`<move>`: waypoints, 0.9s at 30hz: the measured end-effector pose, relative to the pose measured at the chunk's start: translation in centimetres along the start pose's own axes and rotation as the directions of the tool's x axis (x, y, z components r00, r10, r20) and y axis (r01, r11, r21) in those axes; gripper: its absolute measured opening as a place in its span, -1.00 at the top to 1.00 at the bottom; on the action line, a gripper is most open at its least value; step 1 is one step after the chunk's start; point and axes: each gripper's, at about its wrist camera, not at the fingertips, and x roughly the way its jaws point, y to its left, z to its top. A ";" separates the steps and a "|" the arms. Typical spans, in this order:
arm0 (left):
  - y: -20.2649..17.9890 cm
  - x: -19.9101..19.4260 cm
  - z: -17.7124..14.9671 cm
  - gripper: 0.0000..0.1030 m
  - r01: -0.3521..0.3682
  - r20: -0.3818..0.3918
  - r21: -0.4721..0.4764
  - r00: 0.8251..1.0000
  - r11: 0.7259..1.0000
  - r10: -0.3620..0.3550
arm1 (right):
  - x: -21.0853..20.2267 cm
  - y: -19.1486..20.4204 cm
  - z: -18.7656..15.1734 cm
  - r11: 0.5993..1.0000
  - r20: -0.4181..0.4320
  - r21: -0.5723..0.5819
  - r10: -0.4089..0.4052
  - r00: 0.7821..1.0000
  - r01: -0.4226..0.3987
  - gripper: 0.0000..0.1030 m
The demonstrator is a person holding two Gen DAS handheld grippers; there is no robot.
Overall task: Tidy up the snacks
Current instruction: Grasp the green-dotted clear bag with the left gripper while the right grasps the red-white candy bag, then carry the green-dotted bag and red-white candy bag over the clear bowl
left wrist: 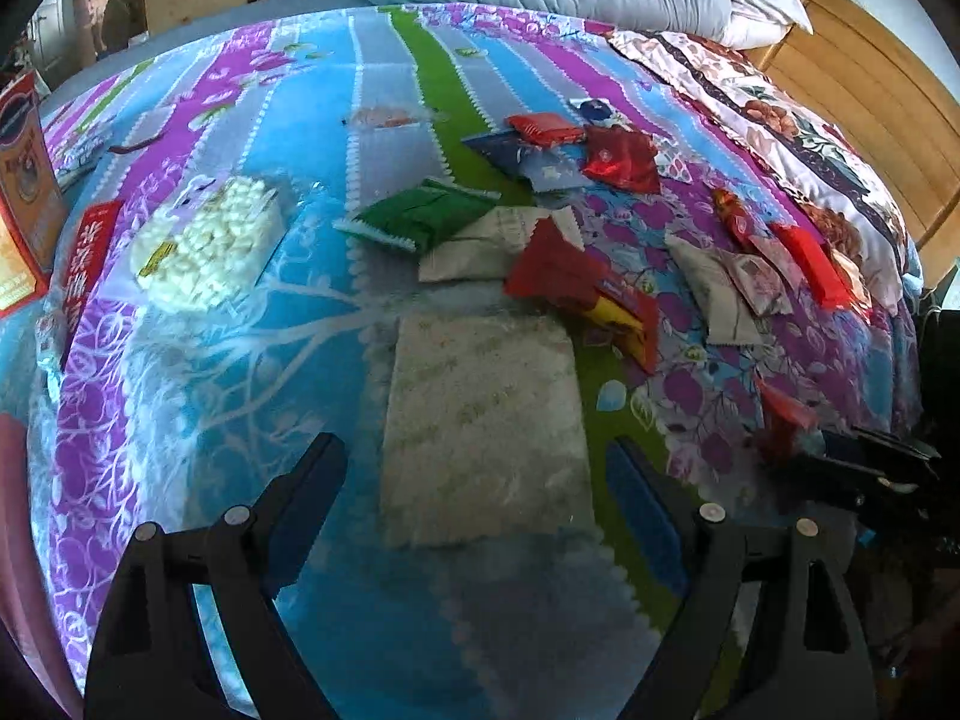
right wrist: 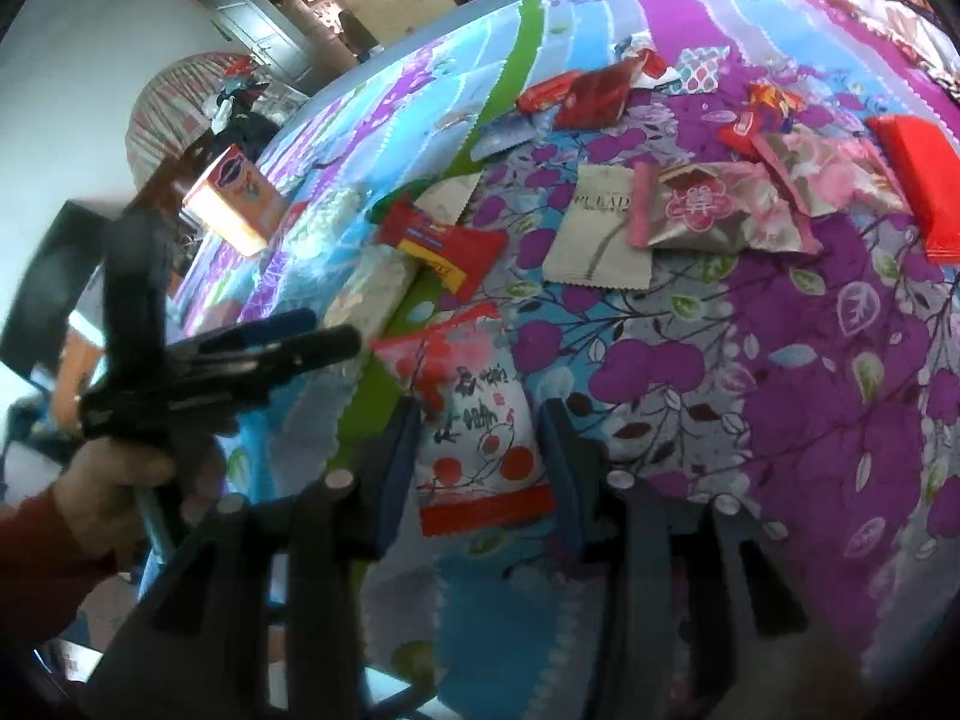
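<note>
Straddling a white packet printed with red fruit (right wrist: 480, 420), the right tool (right wrist: 480, 426) has its two fingers on either side of the wrapper, narrowed to about the packet's width; whether the pads are pressing it yet I cannot tell, since both views are blurred there. The packet lies on the bed (right wrist: 840, 420) near its front edge, set apart from the other snacks, which is probably why it was picked first: nothing overlaps it, so the fingers can come down on both sides.

The left tool (left wrist: 474, 468) is spread wide and holds nothing. It hovers over a pale flat packet (left wrist: 486, 420) that sits between its fingers in the left wrist view (the fingers look clear of it, not touching). A wide spread suits that packet, which is broad.

Most of the snacks lie in a loose overlapping heap further back: a green packet (left wrist: 420, 219), several red wrappers (left wrist: 558, 273), a beige sachet (right wrist: 600, 240) and a pink wrapped cake (right wrist: 708, 210). A tub of small white sweets (left wrist: 210, 240) and an orange box (left wrist: 24, 192) stand off to the left, possibly where sorted items belong, though that is a guess.

Sorting seems barely begun. Thin crinkly wrappers may slide or fold when squeezed, so a grip across the middle looks safest.
</note>
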 end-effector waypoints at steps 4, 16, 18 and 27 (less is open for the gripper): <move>-0.9 1.0 0.2 -0.85 -0.039 0.017 0.032 0.999 0.999 0.039 | 0.6 -0.3 0.2 1.000 -0.004 0.009 0.010 1.000 -0.010 0.19; -1.3 0.4 0.3 0.05 -0.085 0.041 0.064 0.996 0.994 0.082 | 0.4 -0.4 -0.2 1.000 0.004 0.013 0.014 1.000 -0.014 0.18; -1.3 -0.1 0.1 0.08 -0.086 0.051 0.064 0.995 0.994 0.083 | 0.4 -0.3 -0.2 1.000 0.006 0.014 0.014 1.000 -0.015 0.19; -1.4 -6.0 -0.2 0.09 -0.128 0.156 0.083 0.981 0.988 0.114 | -0.4 0.6 -0.1 1.000 0.030 -0.018 -0.015 0.999 0.016 0.19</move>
